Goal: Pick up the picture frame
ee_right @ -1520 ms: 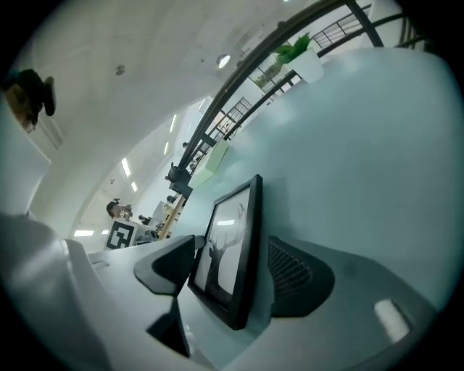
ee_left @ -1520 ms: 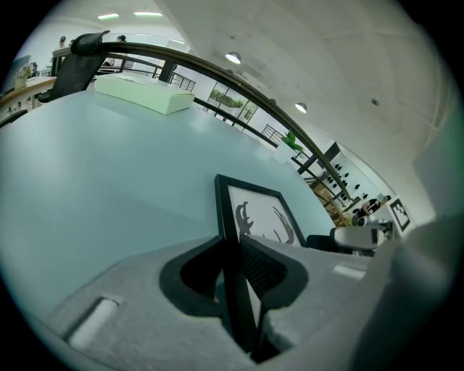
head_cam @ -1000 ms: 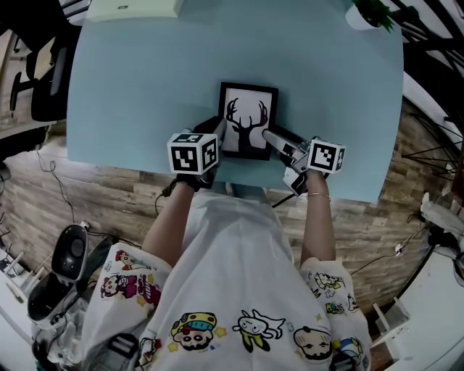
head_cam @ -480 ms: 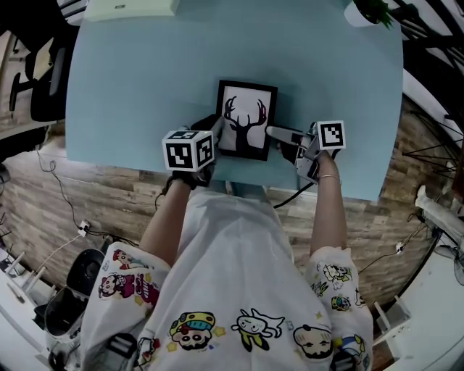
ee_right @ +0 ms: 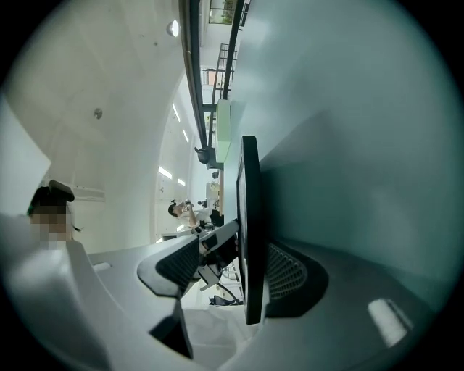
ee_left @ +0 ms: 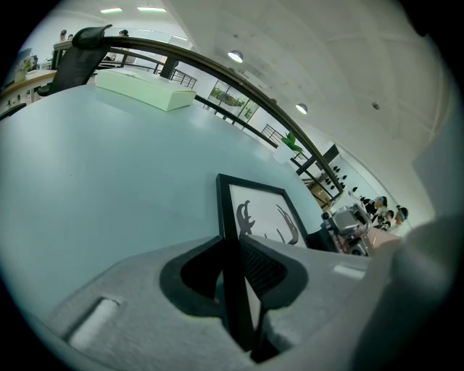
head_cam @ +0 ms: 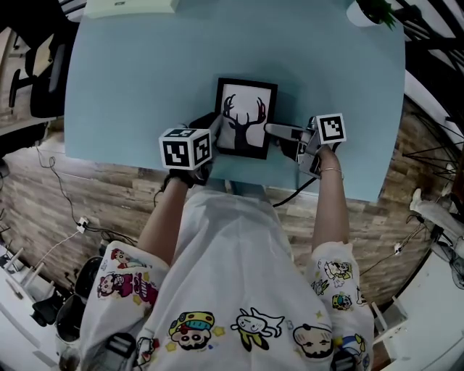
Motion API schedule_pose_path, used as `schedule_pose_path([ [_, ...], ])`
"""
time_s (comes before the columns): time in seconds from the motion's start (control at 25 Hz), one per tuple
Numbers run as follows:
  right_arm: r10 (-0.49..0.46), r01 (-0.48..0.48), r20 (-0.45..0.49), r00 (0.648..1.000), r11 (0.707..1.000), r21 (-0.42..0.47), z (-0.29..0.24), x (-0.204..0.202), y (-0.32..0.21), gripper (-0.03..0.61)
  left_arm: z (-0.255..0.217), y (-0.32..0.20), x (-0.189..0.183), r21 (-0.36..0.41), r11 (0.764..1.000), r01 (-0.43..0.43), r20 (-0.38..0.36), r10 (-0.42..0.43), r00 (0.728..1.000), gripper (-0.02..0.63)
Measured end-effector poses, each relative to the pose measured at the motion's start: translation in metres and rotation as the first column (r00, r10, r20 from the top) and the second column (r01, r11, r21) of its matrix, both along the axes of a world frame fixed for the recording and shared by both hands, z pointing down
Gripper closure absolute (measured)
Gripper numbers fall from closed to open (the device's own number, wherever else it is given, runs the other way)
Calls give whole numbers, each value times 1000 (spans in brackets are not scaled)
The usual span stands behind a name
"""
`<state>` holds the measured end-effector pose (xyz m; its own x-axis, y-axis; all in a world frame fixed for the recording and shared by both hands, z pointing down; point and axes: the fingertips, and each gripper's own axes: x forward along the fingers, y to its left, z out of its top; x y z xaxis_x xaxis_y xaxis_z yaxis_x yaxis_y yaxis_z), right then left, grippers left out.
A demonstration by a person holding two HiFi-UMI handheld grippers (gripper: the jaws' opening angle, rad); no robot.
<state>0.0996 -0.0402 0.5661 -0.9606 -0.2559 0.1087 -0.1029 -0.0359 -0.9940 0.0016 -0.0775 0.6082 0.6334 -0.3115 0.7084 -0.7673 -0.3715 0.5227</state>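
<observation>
The picture frame (head_cam: pixel 245 116), black-edged with a deer-head silhouette, is over the near part of the light blue table (head_cam: pixel 145 72). My left gripper (head_cam: pixel 215 134) is shut on its left edge; in the left gripper view both pads press the black edge (ee_left: pixel 233 239) of the frame (ee_left: pixel 264 210). My right gripper (head_cam: pixel 274 132) straddles the right edge. Its jaws have just been closing with the frame (ee_right: pixel 250 188) between them. One of its pads (ee_right: pixel 286 272) lies against the frame's back, and the other stands off with a gap.
A pale green box (head_cam: pixel 130 7) lies at the table's far left edge, and a potted plant (head_cam: pixel 370 13) stands at the far right corner. An office chair (head_cam: pixel 43 72) is left of the table. The table's front edge (head_cam: pixel 217 177) runs just below both grippers.
My right gripper has swung up to the frame's right edge and rolled, so its marker cube now faces the camera. The left gripper and the frame have barely shifted.
</observation>
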Motion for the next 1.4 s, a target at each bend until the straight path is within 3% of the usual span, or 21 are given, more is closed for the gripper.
schedule_pose_path([
  [0.28,-30,29,56,998,999,22,-3,0,0,321,1,1,-1,-7,1000,2,-6,-2,1000,546],
  [0.52,-47,46,25,999,998,44,-2,-2,-1,342,-1,1,-1,-5,1000,0,-5,-1,1000,545],
  [0.76,-92,90,29,995,992,87,-6,-51,-19,335,0,1,1,-9,1000,-8,-9,8,1000,546],
  [0.96,-77,75,37,996,995,66,-6,-59,-24,345,-1,1,0,-6,1000,-8,-9,8,1000,546],
  [1.12,-61,63,-23,998,996,61,1,-58,-25,398,-1,0,1,-8,1000,-11,-13,11,1000,546],
  [1.28,-38,44,-185,982,999,28,25,-49,-24,493,0,0,0,-10,1000,-10,-16,10,1000,545],
  [1.4,-16,21,-216,976,1000,21,30,-48,-24,548,0,1,0,-25,1000,-11,-28,11,1000,543],
])
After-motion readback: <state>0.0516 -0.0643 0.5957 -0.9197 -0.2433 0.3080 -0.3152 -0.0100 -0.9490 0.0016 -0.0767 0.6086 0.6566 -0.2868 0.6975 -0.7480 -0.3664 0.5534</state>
